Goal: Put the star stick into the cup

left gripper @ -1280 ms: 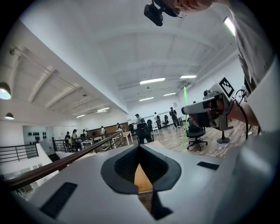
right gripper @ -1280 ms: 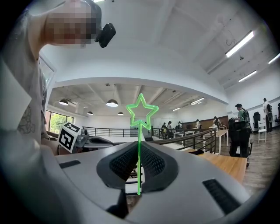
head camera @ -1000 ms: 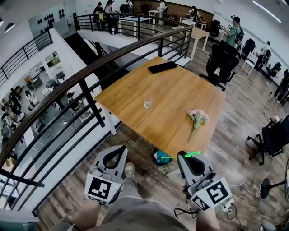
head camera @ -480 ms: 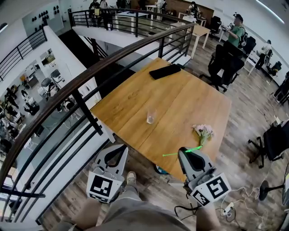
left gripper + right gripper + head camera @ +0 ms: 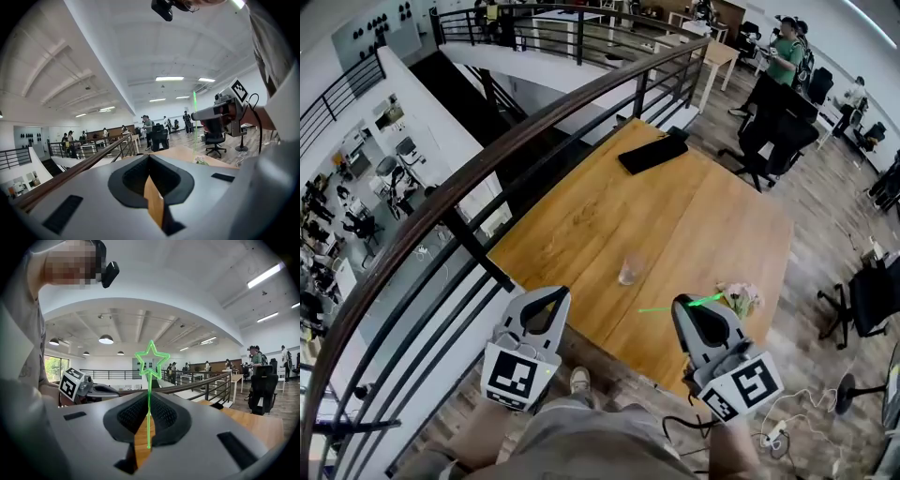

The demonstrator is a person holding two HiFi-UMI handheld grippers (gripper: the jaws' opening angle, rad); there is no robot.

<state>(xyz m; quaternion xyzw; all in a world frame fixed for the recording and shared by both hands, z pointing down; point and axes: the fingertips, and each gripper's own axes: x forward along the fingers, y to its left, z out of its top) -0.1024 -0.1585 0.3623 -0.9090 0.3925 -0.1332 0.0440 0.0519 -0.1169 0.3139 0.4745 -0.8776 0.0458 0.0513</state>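
You've got the star stick [image 5: 149,394] in your right hand-held gripper [image 5: 149,401]: jaws clamped on the thin green shaft, star end sticking out well clear of the tips. So pickup's done, insertion isn't.

From the head view the stick [image 5: 670,307] lies crosswise at the right hand-held gripper's [image 5: 684,302] tip, roughly on a 9-to-3 line. It hangs over the near edge of the table [image 5: 581,216].

The cup [image 5: 629,270], a clear glass, stands upright on the table at abt 11 o'clock from that tip, near but apart. Nothing in it yet, as far as I can see.

The flower bunch [image 5: 741,298] sits just off at 3 o'clock, so mind it.

Your left hand-held gripper [image 5: 553,294] is closed w/ nothing between the jaws [image 5: 151,161], parked at 9 o'clock.

Left to do, I'd say: carry the stick over the rim, tip it upright, lower it in, let go.
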